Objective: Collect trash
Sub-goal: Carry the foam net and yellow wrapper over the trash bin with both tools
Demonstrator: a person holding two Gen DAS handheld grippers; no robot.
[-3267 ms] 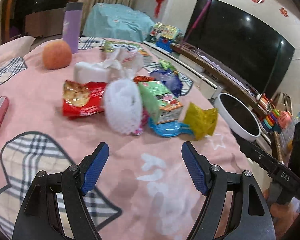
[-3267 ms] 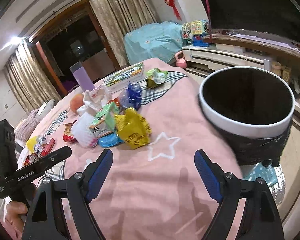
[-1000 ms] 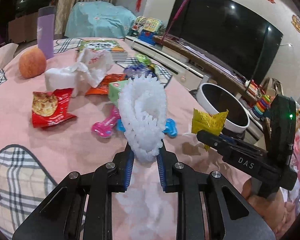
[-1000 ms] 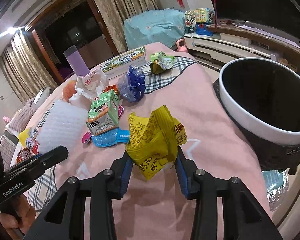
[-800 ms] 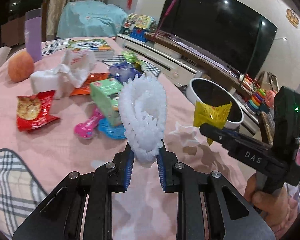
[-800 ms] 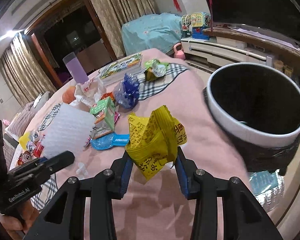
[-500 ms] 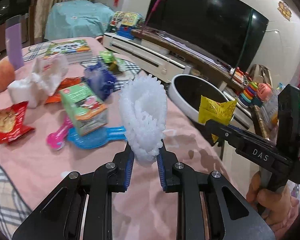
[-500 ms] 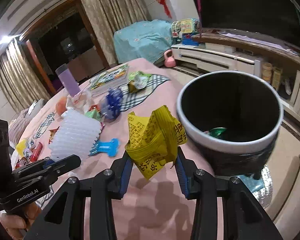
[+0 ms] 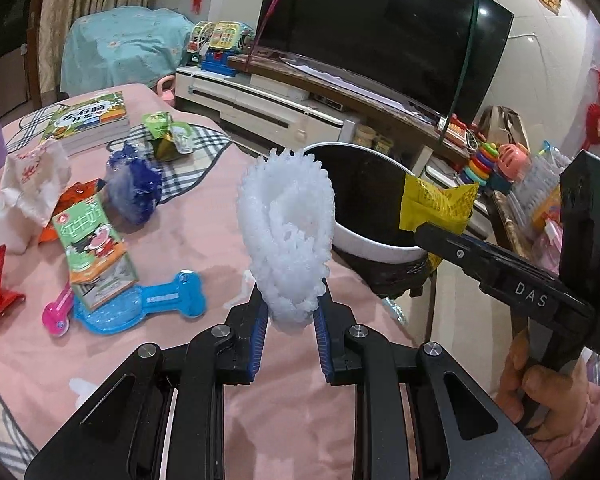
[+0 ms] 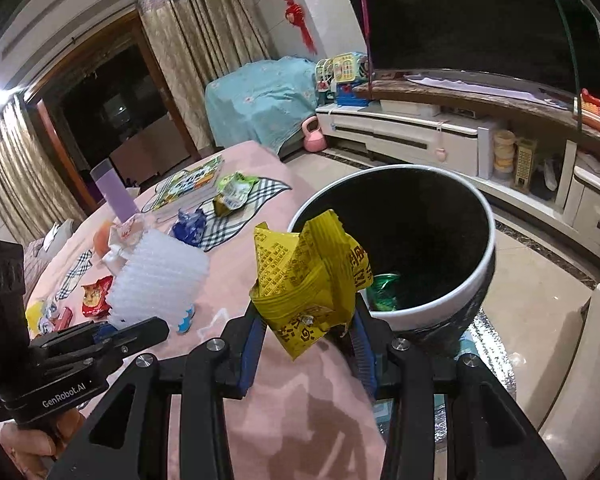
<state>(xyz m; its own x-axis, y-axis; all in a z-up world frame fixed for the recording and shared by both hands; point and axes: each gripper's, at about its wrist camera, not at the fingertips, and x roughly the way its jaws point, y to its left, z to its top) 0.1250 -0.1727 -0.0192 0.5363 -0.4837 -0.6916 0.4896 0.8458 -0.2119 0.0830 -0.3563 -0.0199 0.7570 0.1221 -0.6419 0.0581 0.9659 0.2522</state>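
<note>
Left gripper jaws nearly closed, clamping white foam fruit net, held upright above the pink tablecloth near its edge. Right gripper jaws narrowed onto crumpled yellow wrapper, held at the tablecloth's edge in front of the trash bin's rim. Green wrapper lies inside the bin. Farther back on the cloth: blue bone-shaped tray, green milk carton, blue wrapper, book.

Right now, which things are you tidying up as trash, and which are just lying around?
For the job:
- white foam net, in left gripper
- yellow wrapper, in right gripper
- trash bin

Just lying about:
- book
- television
- pink kettlebell
</note>
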